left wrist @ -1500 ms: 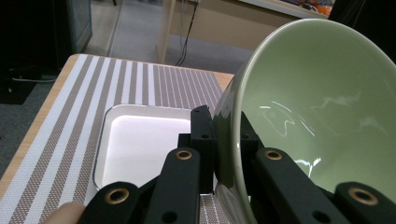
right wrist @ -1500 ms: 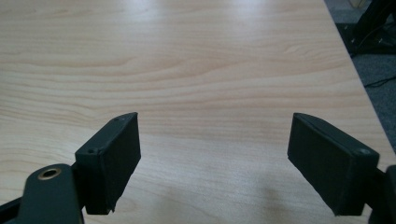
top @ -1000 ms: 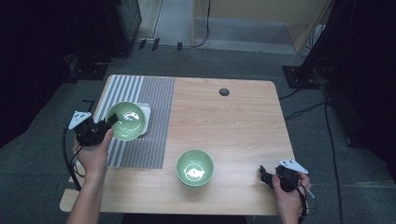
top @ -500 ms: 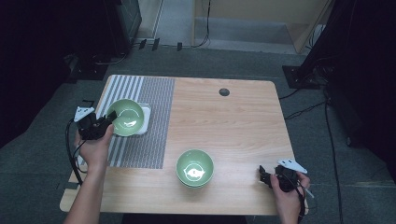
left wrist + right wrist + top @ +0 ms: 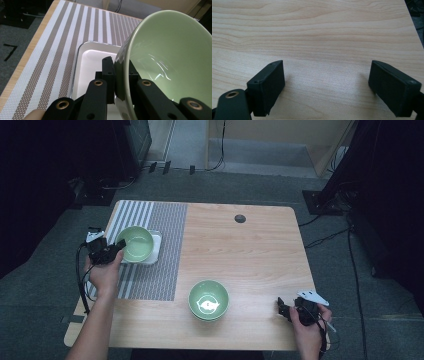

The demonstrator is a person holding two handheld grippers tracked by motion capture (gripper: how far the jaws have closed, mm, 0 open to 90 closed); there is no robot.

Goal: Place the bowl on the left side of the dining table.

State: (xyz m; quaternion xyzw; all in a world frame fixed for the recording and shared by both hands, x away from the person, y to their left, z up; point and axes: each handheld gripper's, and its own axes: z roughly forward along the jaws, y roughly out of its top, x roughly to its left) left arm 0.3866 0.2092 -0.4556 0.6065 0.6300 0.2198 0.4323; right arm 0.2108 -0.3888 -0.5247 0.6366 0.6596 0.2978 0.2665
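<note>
Bowl (image 5: 172, 67) rim pinched in left tongs (image 5: 121, 75) over white tray (image 5: 91, 62); right tongs (image 5: 327, 85) spread above bare table (image 5: 324, 30)

A light wooden table (image 5: 250, 250) with rounded corners stands on grey carpet (image 5: 45, 285). A small dark round cap (image 5: 240, 218) sits in the tabletop near its far edge. Black cables (image 5: 325, 237) trail over the floor to the right. Dark equipment (image 5: 132, 140) rises at the far left, beside a tan panel (image 5: 280, 130). The surroundings lie in deep shadow.
</note>
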